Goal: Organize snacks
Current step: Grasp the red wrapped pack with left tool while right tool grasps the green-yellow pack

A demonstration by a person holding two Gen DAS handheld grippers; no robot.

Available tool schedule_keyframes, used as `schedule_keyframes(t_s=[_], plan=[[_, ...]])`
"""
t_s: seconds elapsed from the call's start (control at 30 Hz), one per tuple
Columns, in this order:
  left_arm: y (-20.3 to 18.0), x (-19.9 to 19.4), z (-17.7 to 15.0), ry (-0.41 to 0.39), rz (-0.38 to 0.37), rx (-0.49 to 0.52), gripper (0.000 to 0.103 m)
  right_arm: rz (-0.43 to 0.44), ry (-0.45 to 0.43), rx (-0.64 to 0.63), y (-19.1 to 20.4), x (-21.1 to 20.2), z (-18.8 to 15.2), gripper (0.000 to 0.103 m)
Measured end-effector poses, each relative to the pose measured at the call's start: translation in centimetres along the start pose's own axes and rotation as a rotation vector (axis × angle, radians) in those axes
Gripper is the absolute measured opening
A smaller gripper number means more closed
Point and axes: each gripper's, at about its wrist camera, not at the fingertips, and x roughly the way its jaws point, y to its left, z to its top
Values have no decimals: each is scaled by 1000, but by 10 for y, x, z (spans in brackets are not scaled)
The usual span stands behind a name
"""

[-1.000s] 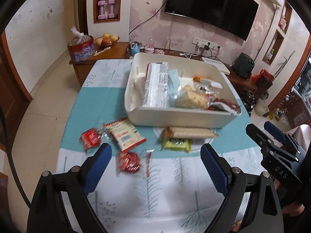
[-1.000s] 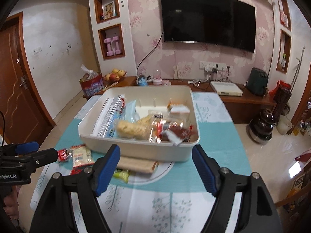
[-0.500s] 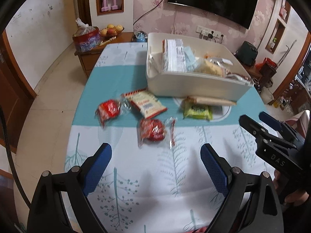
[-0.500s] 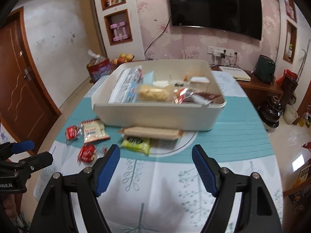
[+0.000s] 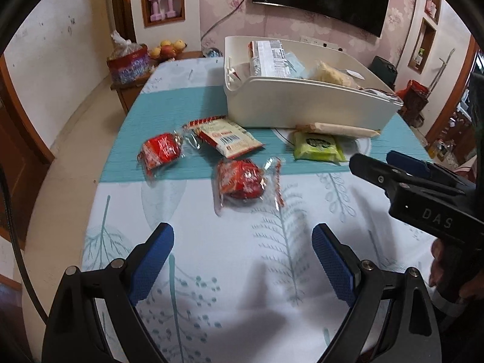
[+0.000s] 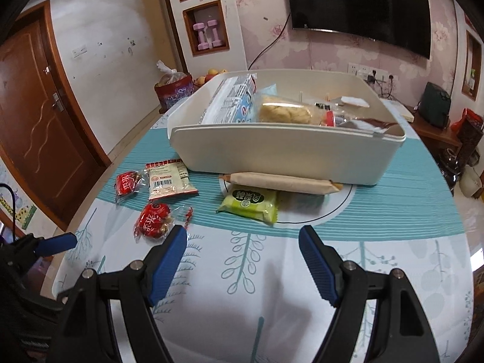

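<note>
Your left gripper (image 5: 242,267) and right gripper (image 6: 242,261) share a black frame, ribbed blue pads (image 5: 331,264) lining the jaws, silver screws behind them; the right body reads "DAS" in white.

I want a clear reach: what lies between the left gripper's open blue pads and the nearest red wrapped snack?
Only bare leaf-printed tablecloth separates the left gripper from the red wrapped snack, in the left wrist view.

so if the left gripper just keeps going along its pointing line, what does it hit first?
Probably the bare tablecloth just short of the nearer red snack packet. The left gripper is open and empty; depth is uncertain.
</note>
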Motion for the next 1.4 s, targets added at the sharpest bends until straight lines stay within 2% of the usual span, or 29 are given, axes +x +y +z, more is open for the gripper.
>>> schedule_keyframes(t_s=[0.27,0.7,0.97,1.4], plan=[[-3,25,10,-67,57,35,92,16,43,40,-7,25,3,77],[-7,62,21,-65,36,54,92,-20,108,54,-13,67,11,77],[-9,78,26,-48,26,60,92,-50,115,35,-9,83,16,77],[-1,99,33,-4,27,4,92,-79,117,-28,7,98,18,80]])
